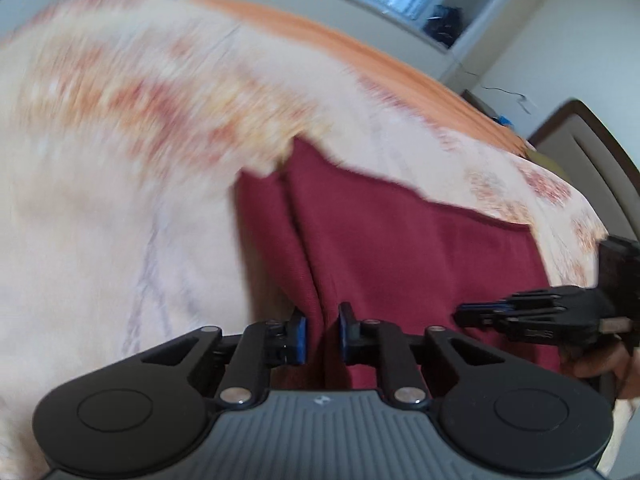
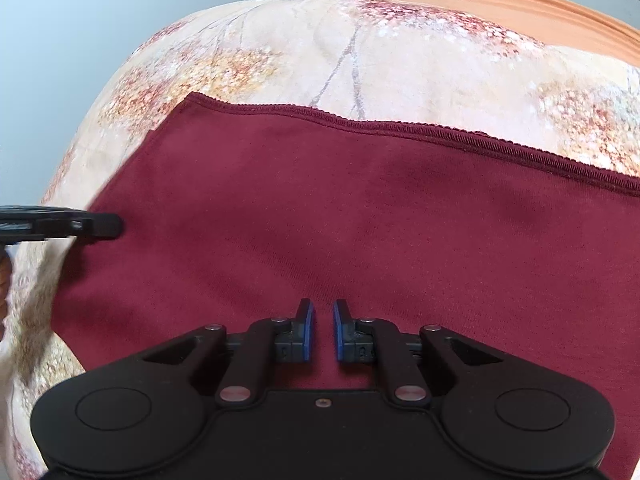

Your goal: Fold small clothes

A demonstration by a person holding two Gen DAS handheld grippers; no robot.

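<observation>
Maroon knit cotton garment (image 2: 360,216) spread flat on floral cream bedspread (image 2: 280,52), ribbed hem toward far edge; left gripper (image 1: 322,330) pinching raised fold ridge for folding, right gripper (image 2: 322,330) narrowly parted, hovering empty.

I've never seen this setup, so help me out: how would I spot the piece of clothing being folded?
Find the bed, covered by a cream bedspread printed with reddish-orange blossoms and thin grey branches. Lying on it, right in front of both handheld grippers, is the dark red garment. It is the only plain, deep maroon cloth there, with a ribbed stitched hem along its far edge.
</observation>
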